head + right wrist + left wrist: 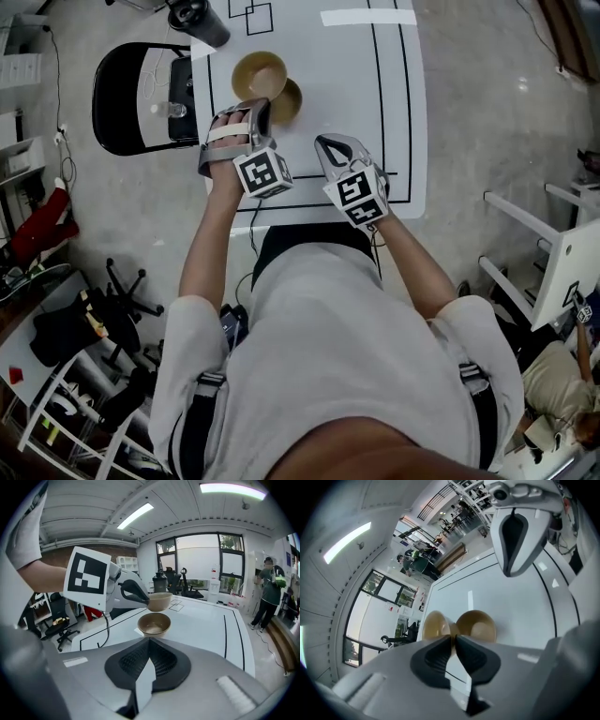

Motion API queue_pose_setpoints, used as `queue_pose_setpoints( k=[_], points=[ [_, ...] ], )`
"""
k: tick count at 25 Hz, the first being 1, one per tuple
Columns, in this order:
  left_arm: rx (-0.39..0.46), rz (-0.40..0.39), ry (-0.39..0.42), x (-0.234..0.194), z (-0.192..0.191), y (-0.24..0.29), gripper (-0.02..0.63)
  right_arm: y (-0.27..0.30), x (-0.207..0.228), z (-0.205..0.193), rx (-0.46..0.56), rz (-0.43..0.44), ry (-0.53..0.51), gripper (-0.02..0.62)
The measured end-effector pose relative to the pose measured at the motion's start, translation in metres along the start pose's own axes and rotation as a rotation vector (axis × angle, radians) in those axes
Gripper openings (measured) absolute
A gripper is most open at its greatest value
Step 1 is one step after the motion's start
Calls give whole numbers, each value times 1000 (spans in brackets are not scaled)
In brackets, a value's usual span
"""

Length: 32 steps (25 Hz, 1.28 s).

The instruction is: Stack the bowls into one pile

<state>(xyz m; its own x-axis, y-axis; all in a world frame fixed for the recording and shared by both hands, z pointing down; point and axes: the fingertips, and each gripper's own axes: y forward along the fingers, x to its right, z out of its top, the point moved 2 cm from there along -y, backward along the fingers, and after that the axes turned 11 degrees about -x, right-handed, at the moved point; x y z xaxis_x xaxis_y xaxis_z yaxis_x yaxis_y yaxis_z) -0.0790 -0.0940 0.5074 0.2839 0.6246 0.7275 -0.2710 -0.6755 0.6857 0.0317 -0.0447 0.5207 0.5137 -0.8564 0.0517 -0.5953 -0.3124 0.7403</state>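
Carrying one bowl to the other is the step you are in. Your left gripper (pixel 260 117) has its jaws clamped on the near rim of the held bowl (pixel 260 75). That bowl hangs in the air just above and beside the second bowl (pixel 289 101), which rests on the white table (pixel 394 112); in the right gripper view the two are apart. Next, I judge, you need to centre the held bowl over the second bowl, level it, lower it until it nests, then part the jaws. Your left forearm reaches forward with the gripper angled down. Your right gripper (pixel 325 143) hovers nearby over the table, jaws together on nothing, tilted down likewise.
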Motion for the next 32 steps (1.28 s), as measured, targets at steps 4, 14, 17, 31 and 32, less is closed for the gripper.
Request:
queue_pose_setpoints(
  k=[4,14,17,31,32],
  points=[
    [-54,-6,-40,14,-5,-1,31,5,3,0,27,28,-21,0],
    [-107,6,-62,30,-10,-25,31,-10,-5,-14,33,58,-18,-2],
    [-109,2,-58,33,-6,-25,32,-12,-4,-17,29,55,7,0],
    [-90,-41,-10,55,10,-10,34,-15,10,-33,1,39,45,0],
    [-91,-46,-7,57,11,-10,34,-15,10,-34,1,38,46,-2]
  ],
)
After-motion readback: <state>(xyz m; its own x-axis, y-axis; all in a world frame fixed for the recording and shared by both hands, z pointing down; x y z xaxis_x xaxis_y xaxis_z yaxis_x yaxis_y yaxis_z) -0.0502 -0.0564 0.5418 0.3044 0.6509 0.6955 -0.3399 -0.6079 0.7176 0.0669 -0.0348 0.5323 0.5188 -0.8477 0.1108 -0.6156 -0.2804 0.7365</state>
